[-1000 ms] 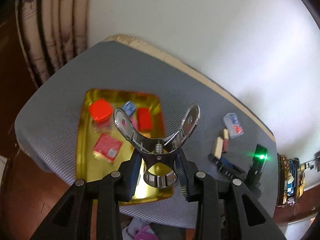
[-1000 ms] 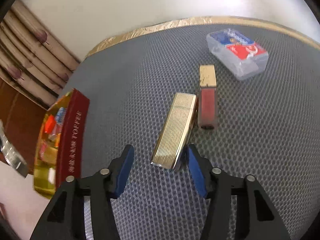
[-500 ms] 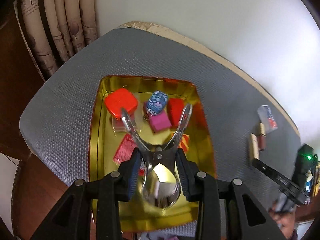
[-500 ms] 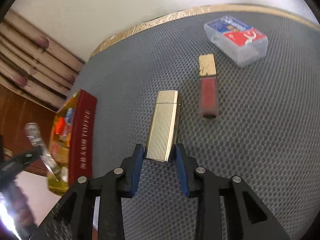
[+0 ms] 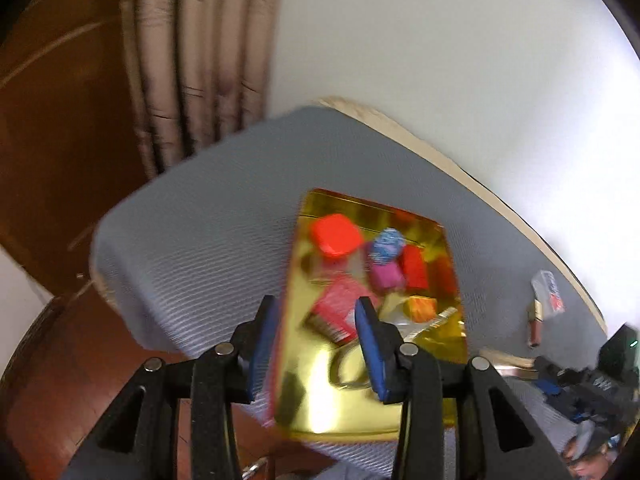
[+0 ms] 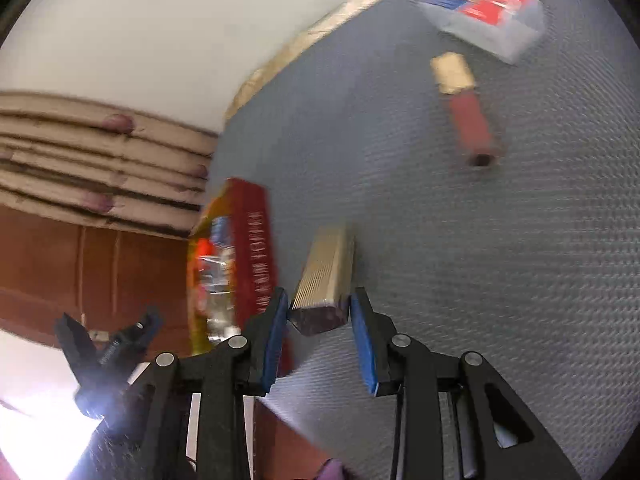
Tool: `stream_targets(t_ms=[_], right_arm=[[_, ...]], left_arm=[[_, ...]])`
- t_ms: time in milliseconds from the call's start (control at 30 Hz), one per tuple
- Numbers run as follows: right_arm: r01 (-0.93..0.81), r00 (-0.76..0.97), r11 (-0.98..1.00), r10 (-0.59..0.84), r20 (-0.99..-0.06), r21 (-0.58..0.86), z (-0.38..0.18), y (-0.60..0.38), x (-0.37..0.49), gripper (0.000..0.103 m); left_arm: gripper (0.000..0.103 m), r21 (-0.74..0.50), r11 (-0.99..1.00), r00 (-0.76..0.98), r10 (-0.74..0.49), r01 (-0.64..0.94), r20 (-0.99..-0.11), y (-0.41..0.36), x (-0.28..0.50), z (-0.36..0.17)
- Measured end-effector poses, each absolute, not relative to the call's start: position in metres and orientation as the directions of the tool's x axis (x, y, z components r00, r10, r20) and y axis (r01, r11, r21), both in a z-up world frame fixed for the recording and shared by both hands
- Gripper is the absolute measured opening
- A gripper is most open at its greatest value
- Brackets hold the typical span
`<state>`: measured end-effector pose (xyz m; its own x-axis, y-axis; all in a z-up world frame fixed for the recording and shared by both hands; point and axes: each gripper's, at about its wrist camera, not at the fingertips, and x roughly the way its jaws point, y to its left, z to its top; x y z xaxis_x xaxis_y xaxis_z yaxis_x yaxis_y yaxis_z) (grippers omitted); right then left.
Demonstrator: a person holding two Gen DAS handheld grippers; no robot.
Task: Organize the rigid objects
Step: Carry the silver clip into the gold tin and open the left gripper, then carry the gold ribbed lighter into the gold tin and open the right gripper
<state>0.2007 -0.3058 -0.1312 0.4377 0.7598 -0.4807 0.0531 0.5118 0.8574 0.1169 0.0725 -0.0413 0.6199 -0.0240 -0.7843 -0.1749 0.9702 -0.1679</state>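
Note:
My left gripper (image 5: 316,308) hangs over the gold tray's (image 5: 372,412) left rim. Its jaws are opening and nothing is between the pads. A shiny metal clip (image 5: 348,364) lies loose in the tray below them, beside a red-lidded box (image 5: 336,236), a magenta block (image 5: 386,276) and a red packet (image 5: 340,308). My right gripper (image 6: 320,300) is shut on a ribbed gold lighter (image 6: 326,272), raised off the grey mat (image 6: 520,280). The tray's red side (image 6: 256,256) stands just left of it.
A lip gloss tube (image 6: 468,120) with a gold cap and a clear card box (image 6: 488,16) lie farther out on the mat. The other gripper (image 6: 108,340) shows at the lower left. The table edge, a curtain (image 5: 200,60) and a wooden door border the tray side.
The left gripper let the metal clip go into the tray and its jaws widened. The right gripper closed on the gold lighter and swung it toward the tray.

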Motion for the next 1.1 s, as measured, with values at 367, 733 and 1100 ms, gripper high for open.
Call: stream_targets(t_ms=[367, 733, 1100], right_arm=[[-0.145, 0.372, 0.563, 0.793, -0.483, 0.814, -0.065, -0.222, 0.218, 0.021], [-0.268, 0.351, 0.89, 0.446, -0.823, 0.368, -0.101, -0.201, 0.136, 0.032], [-0.3, 0.359, 0.897, 0.42, -0.834, 0.324, -0.112, -0.197, 0.153, 0.028]], left_arm=[[0.041, -0.087, 0.969, 0.603, 0.072, -0.23, -0.795, 0.088, 0.079, -0.072], [0.041, -0.115, 0.973, 0.585, 0.025, -0.202, -0.811, 0.087, 0.076, -0.08], [0.041, -0.092, 0.976, 0.578, 0.04, -0.198, -0.815, 0.08, 0.073, -0.081]])
